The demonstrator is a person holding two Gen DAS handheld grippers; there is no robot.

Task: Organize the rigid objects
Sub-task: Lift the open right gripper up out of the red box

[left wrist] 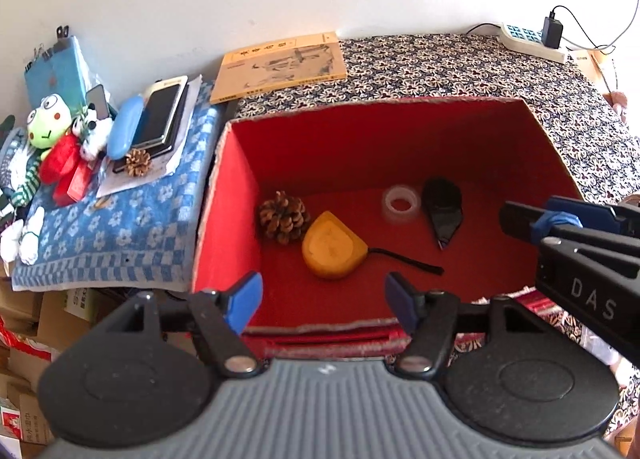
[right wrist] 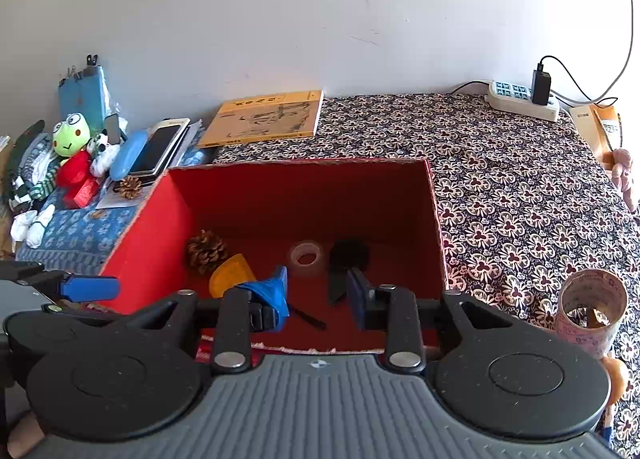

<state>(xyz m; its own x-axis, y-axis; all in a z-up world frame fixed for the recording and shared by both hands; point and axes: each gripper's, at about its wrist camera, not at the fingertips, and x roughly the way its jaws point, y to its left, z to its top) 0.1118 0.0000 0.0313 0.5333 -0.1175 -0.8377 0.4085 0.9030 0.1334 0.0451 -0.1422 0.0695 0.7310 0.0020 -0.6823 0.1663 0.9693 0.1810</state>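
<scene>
Counting inside our red box [left wrist: 240, 163]: one pinecone [left wrist: 284, 217], one tape roll [left wrist: 401, 203]; another pinecone [left wrist: 138, 162] outside. Both grippers' fingers [left wrist: 243, 301] [right wrist: 360, 299] open, empty.

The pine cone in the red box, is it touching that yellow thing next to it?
Cannot tell. In the left wrist view the pine cone and the yellow thing sit edge to edge, with neither contact nor a gap plain; the right wrist view overlaps them.
</scene>
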